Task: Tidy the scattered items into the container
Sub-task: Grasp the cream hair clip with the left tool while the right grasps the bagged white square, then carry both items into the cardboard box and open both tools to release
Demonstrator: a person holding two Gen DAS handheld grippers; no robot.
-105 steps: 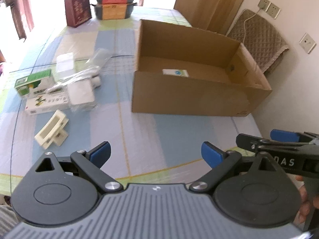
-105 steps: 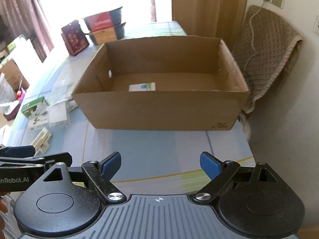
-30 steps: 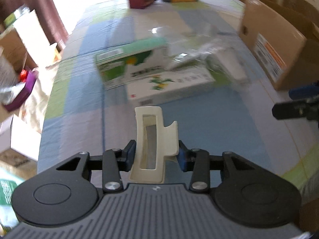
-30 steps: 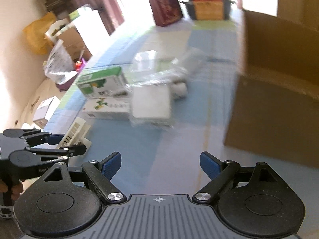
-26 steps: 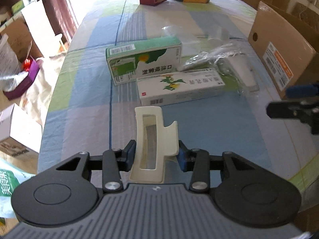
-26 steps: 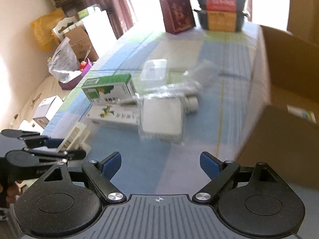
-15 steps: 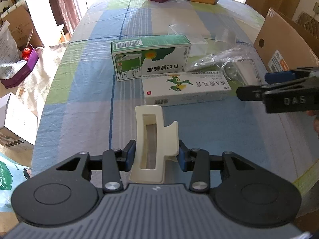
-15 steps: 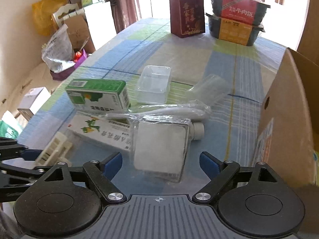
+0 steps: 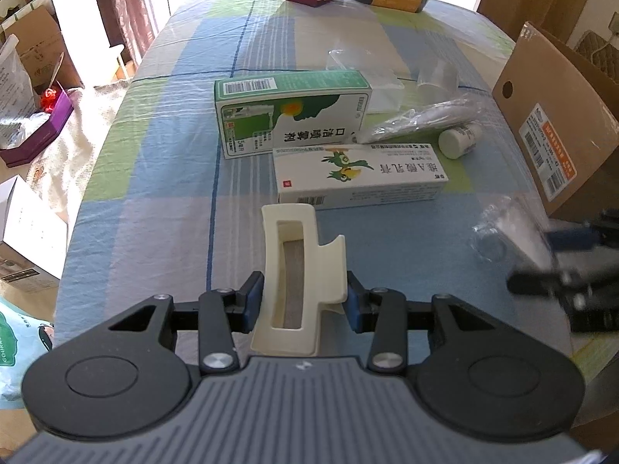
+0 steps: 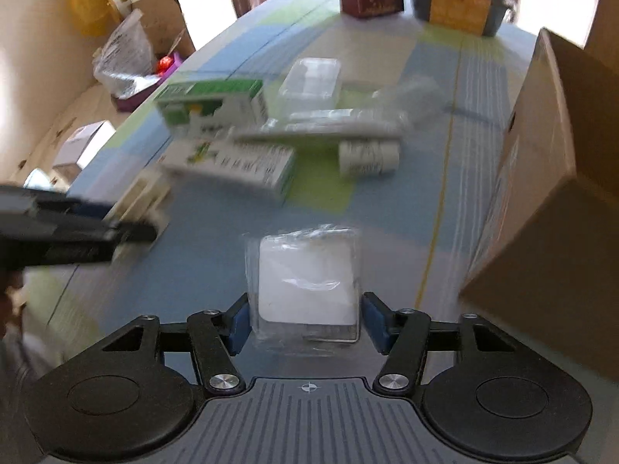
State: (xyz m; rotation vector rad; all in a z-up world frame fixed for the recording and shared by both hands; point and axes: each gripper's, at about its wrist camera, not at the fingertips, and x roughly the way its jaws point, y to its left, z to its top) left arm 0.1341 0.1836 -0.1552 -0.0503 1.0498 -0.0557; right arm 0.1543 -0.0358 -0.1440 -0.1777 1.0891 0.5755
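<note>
My left gripper [image 9: 305,303] was clamped on a cream plastic clip with a long rectangular slot [image 9: 298,282], its blue pads pressing both sides, the clip pointing straight ahead over the checked blue-and-green tablecloth [image 9: 162,162]. My right gripper [image 10: 305,319] was closed on a flat white square pad sealed in clear plastic film [image 10: 305,280], held level above the cloth. No writing showed on either piece. Just beyond my left fingers lay a long white carton printed with green parrots [image 9: 358,176] and Chinese characters, upside down to me. Behind it, touching, stood a green-and-white medicine carton [image 9: 292,112] with a barcode, also in Chinese. To their right lay a small white bottle on its side [image 9: 458,140], its label too small to read. Far right stood the brown cardboard box [image 9: 557,131] with an orange-edged shipping label, its inside hidden. The right view was blurred.
</note>
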